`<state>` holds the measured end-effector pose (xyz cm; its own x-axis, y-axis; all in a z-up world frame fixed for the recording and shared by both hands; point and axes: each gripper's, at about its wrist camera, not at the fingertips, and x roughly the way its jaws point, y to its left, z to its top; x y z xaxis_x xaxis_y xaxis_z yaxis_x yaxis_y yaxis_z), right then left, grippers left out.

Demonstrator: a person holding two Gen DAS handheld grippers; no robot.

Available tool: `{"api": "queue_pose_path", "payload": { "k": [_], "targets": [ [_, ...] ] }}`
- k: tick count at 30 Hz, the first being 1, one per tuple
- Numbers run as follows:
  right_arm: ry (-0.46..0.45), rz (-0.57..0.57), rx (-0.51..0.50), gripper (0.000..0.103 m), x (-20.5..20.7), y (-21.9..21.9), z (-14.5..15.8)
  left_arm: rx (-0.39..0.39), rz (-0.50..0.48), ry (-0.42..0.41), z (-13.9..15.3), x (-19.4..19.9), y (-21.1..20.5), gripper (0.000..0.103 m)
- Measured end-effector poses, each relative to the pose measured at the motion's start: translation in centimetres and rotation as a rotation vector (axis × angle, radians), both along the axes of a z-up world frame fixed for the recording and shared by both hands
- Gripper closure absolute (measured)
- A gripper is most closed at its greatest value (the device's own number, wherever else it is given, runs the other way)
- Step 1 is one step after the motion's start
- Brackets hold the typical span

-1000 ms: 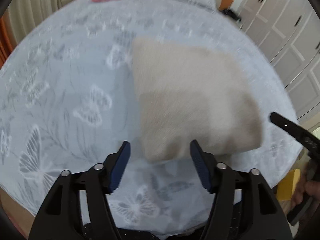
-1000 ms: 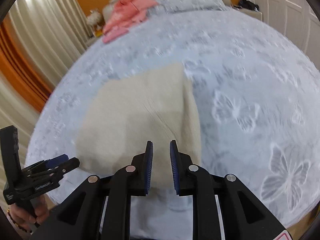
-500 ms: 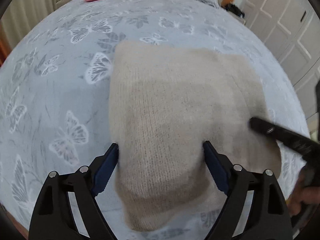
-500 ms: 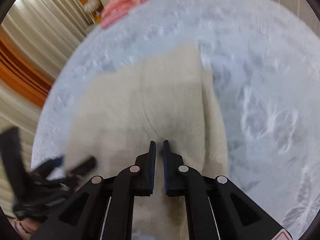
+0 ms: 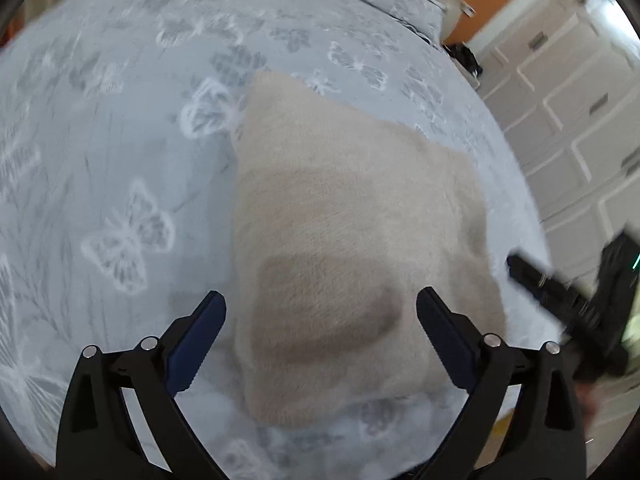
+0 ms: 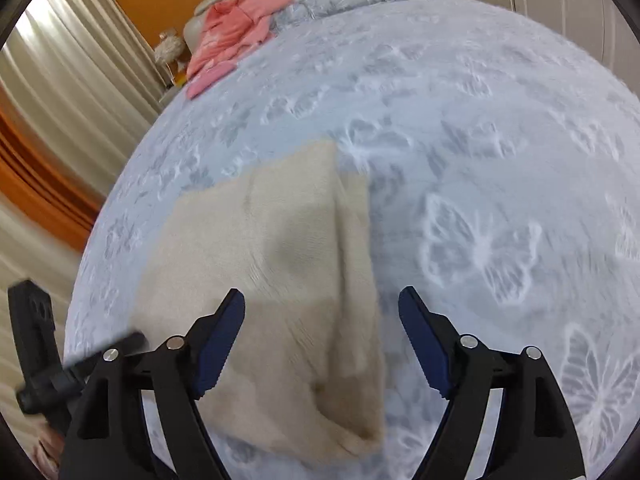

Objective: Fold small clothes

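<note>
Butterfly-print bedspread (image 6: 500, 128) carries my folded beige knit garment (image 5: 352, 248). My left gripper (image 5: 320, 322) and right gripper (image 6: 322, 314), jaws just widened, straddle its near edge, holding nothing.

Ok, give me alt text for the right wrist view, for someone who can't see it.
A folded beige knit garment lies on a pale blue butterfly-print bedspread, with the right gripper open just above its near edge, gripping nothing. The left gripper shows at the lower left, and pink clothes lie far back.
</note>
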<state>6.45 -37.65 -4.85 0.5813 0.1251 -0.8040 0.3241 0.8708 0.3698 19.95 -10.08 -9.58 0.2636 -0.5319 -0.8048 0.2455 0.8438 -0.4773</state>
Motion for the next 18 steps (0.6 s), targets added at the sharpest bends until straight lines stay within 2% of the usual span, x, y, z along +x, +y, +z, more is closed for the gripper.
{"api": "queue_pose_path", "payload": {
  "k": [1,3,6,9,13,14,15,17,18],
  "targets": [
    [0.033,-0.001,0.021,0.025,0.0,-0.1,-0.9,-0.028,0.024,0.038,-0.6,0.3,0.6,0.009],
    [0.1,-0.006,0.127,0.025,0.1,-0.4,-3.5,-0.06,0.061,0.094,-1.8,0.7,1.2,0.006],
    [0.108,-0.024,0.322,0.019,0.5,-0.3,-6.8,-0.128,0.101,0.182,-4.0,1.4,1.5,0.005],
    [0.071,-0.038,0.313,0.006,1.2,0.4,-7.0,-0.16,0.121,0.21,-5.2,1.8,1.0,0.005],
    [0.082,-0.045,0.278,0.006,2.3,1.6,-6.9,-0.127,0.106,0.217,-4.9,2.5,-0.2,0.006],
    [0.084,-0.051,0.277,0.014,2.5,1.8,-6.8,-0.126,0.098,0.216,-4.5,2.5,-0.5,0.018],
    [0.081,-0.054,0.285,0.021,2.6,1.8,-6.7,-0.121,0.091,0.213,-4.0,2.5,-0.7,0.025],
    [0.064,-0.064,0.347,0.051,2.5,1.4,-6.5,-0.094,0.082,0.19,-2.8,2.3,-1.1,0.036],
    [0.057,-0.068,0.375,0.055,2.4,1.2,-6.3,-0.086,0.071,0.176,-2.2,2.2,-1.2,0.044]
  ]
}}
